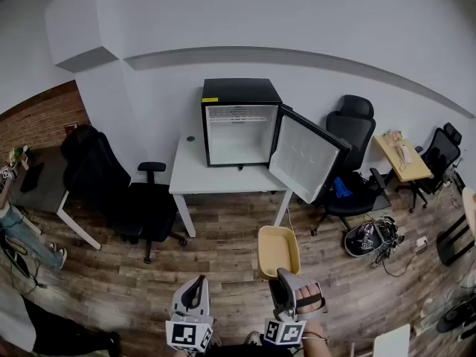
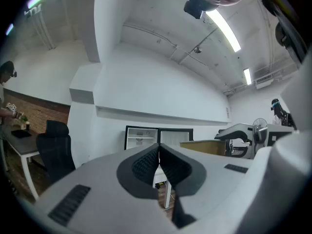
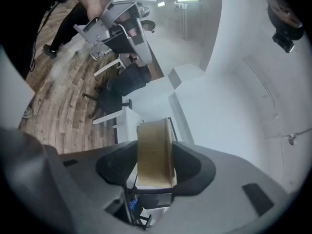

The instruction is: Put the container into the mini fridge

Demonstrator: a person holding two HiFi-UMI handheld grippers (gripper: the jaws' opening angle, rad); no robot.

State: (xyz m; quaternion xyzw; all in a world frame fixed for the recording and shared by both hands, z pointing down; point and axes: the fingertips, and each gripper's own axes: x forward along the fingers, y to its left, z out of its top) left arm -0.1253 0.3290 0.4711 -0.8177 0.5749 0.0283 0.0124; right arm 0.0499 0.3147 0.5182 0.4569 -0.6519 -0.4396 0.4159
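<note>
- Right gripper (image 1: 282, 275) pinches the tan container (image 1: 278, 250) by its near edge. It is held over the floor, well apart from the mini fridge (image 1: 239, 121) on the far table (image 1: 223, 178).
- Edge-only grip — the container may tip or slip during the carry.
- Fridge door (image 1: 306, 155) stands open to the right; the container could clip it on entry.
- Left gripper (image 1: 195, 290) is pressed together and empty — no second support.

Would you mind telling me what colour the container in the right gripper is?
The container is pale yellow-tan, clearest in the head view.
</note>
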